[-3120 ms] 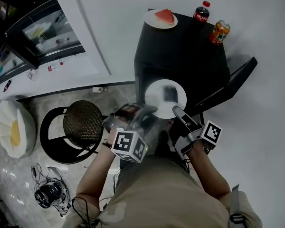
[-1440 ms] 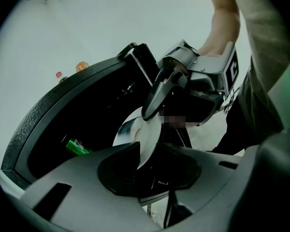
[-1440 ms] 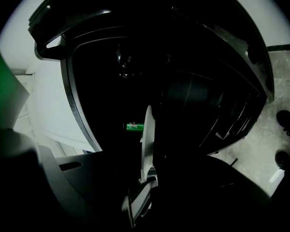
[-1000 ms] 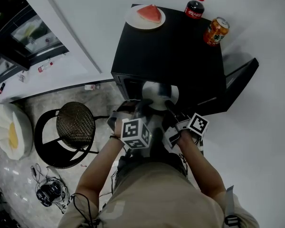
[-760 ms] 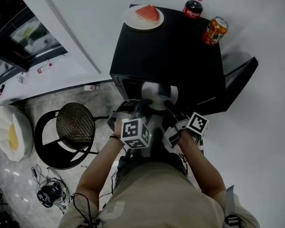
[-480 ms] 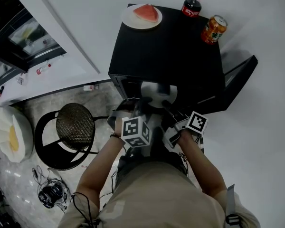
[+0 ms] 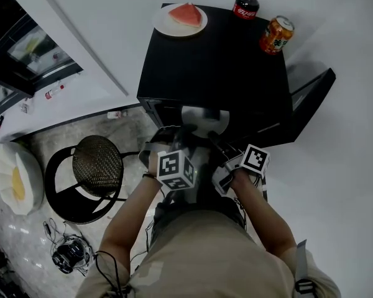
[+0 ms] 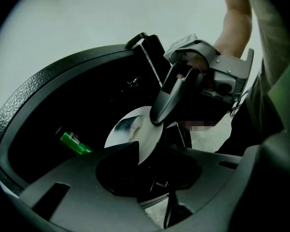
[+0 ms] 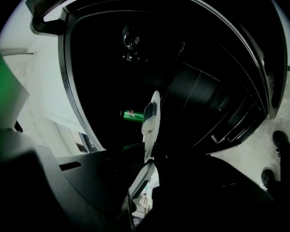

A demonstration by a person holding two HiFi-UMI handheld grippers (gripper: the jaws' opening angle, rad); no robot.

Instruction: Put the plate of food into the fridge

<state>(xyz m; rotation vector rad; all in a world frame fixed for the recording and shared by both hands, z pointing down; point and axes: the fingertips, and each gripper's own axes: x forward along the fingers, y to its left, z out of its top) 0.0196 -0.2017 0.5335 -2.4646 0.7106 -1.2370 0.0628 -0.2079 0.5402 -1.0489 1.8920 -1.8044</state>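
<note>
While we stand close before the fridge, the left tongs (image 8: 150,154) are closed on the near rim of a round white ceramic plate (image 8: 135,129), their two grey jaws pressed on its edge. The right tongs (image 9: 146,161) are clamped on the opposite side of the same plate, which their own view shows edge-on and upright between the jaws. So we carry the plate with both tongs at once. On it lies a dark portion of food that we cannot identify. Just off our left side a round black stool with a woven seat (image 7: 97,164) stands on the pale speckled floor (image 7: 133,126). Ahead of the tongs, the plate sits at the open mouth of the small black box-shaped fridge (image 7: 224,64), partly under its front edge as seen in the head view. The fridge's black door (image 7: 311,101) is swung open to our right. Deeper inside the dark compartment a green drinks can (image 8: 73,142) lies on its side, beyond the plate and apart from it. Farther off, on the fridge's flat top, a second white plate (image 7: 168,25) with a red wedge of watermelon (image 7: 185,13) rests at the back left corner. A dark cola bottle with a red cap (image 7: 245,4) stands at the back edge near the right, and an orange drinks can (image 7: 274,35) stands just beside it at the right edge.
</note>
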